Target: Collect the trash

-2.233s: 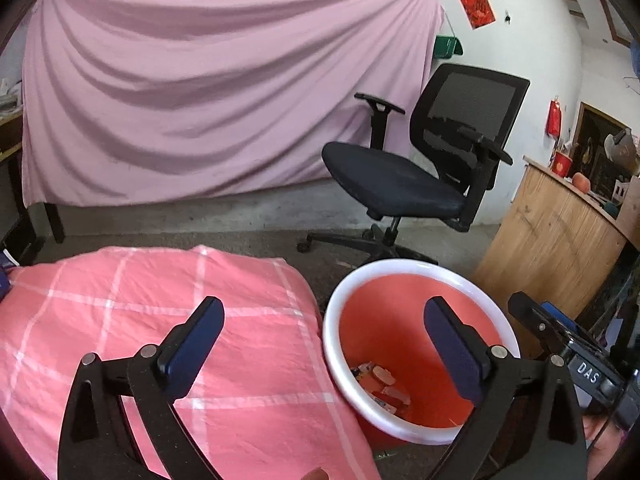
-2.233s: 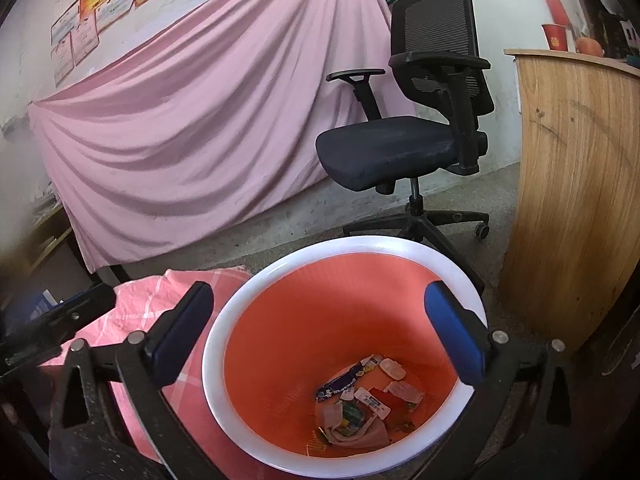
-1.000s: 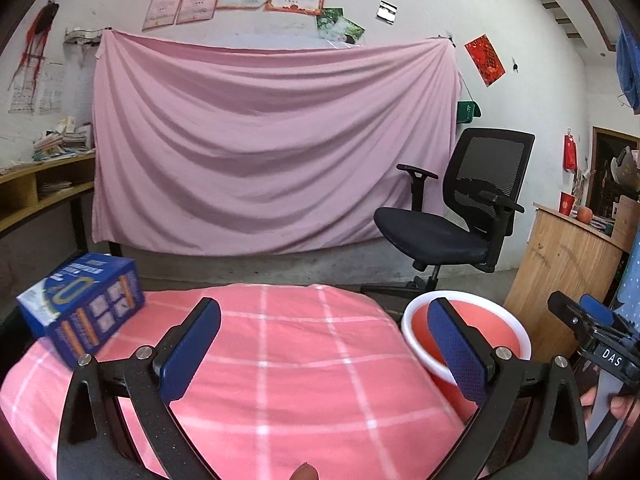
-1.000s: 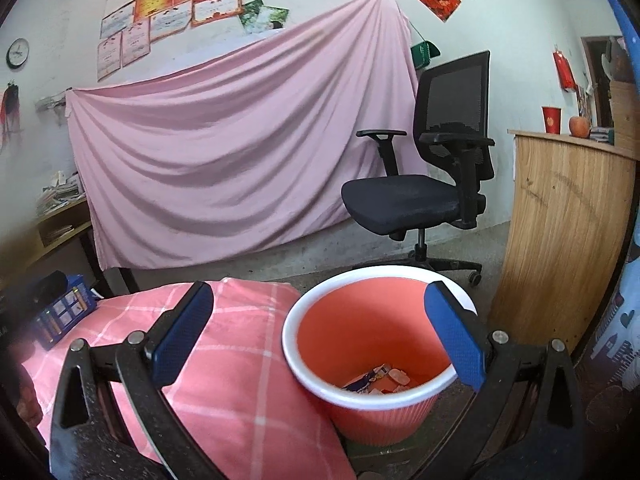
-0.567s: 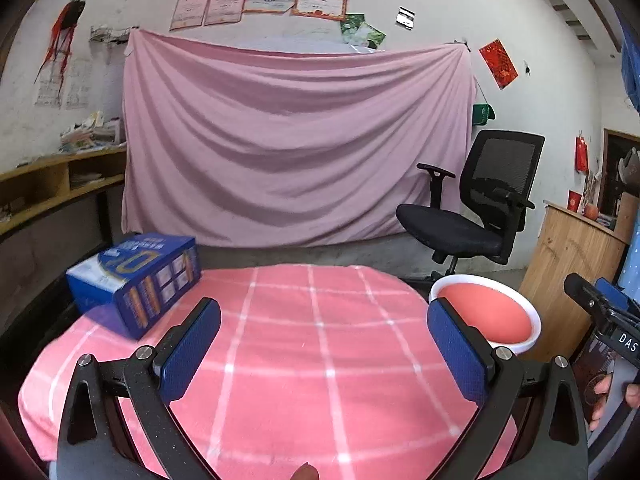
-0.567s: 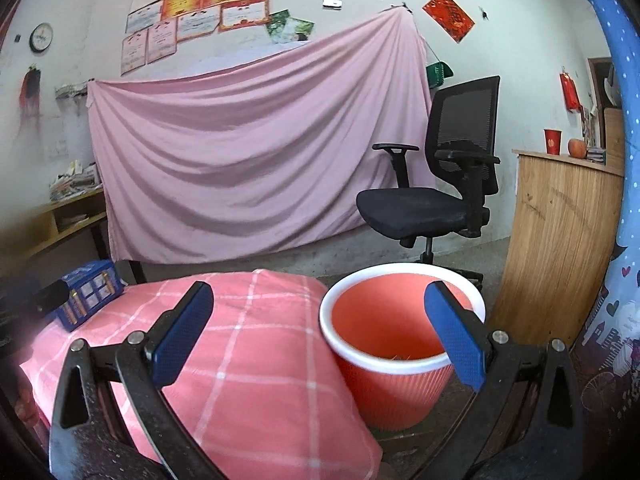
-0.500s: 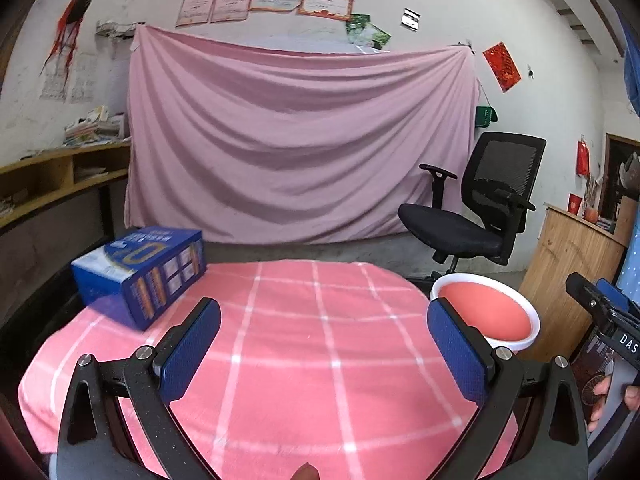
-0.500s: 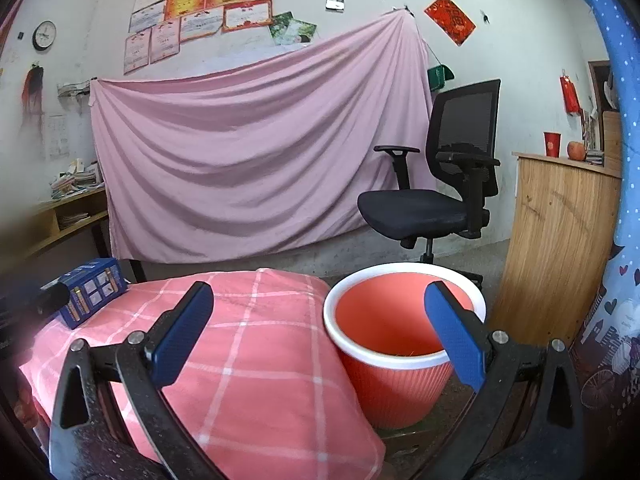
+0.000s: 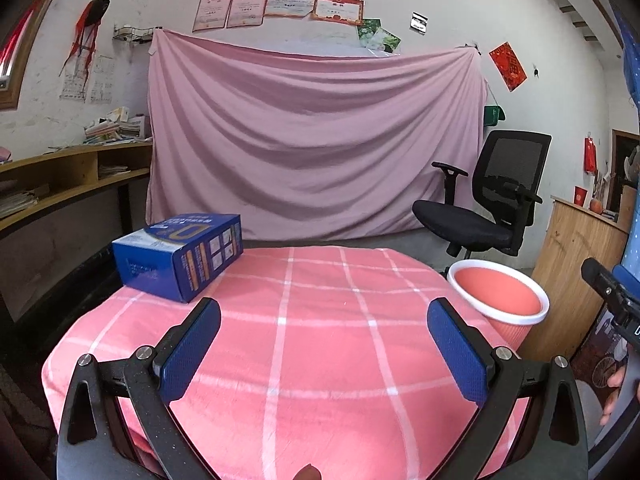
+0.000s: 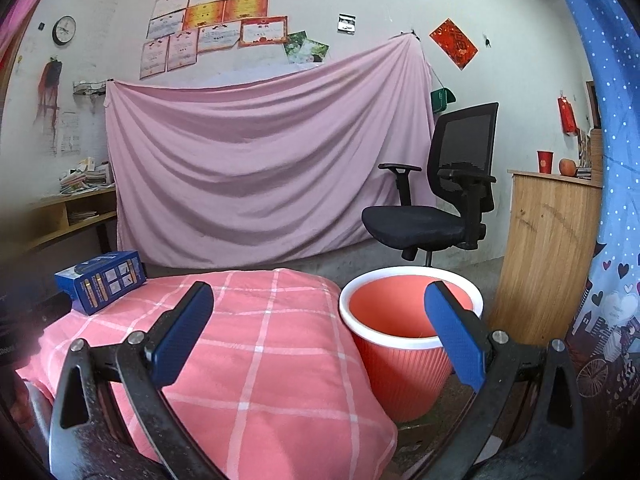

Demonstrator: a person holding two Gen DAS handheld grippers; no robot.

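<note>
White walls carry a row of framed certificates above a big pink sheet (image 9: 312, 140) that hangs as a backdrop across the far side of the room. Before it stands a table under a pink checked cloth (image 9: 280, 344), which fills the lower middle of both wrist views. A black mesh office chair (image 10: 444, 200) sits to the right of the sheet, with a wooden counter (image 10: 548, 248) further right holding a red cup and a piece of round fruit. Wooden shelves with stacked papers run along the left wall.

Just beside the table's right edge, on the floor, stands the orange trash bin (image 10: 404, 344) with its white rim; from this angle its bottom is hidden, so I cannot tell what lies inside. A blue printed box (image 9: 180, 256) rests on the cloth at the table's far left corner, well apart from the bin.

Both tools hover at the near edge of the table. The left gripper (image 9: 324, 352) has its blue-padded jaws spread wide with nothing between them, and the right gripper (image 10: 320, 336) is likewise wide apart and empty, its right finger overlapping the bin in view.
</note>
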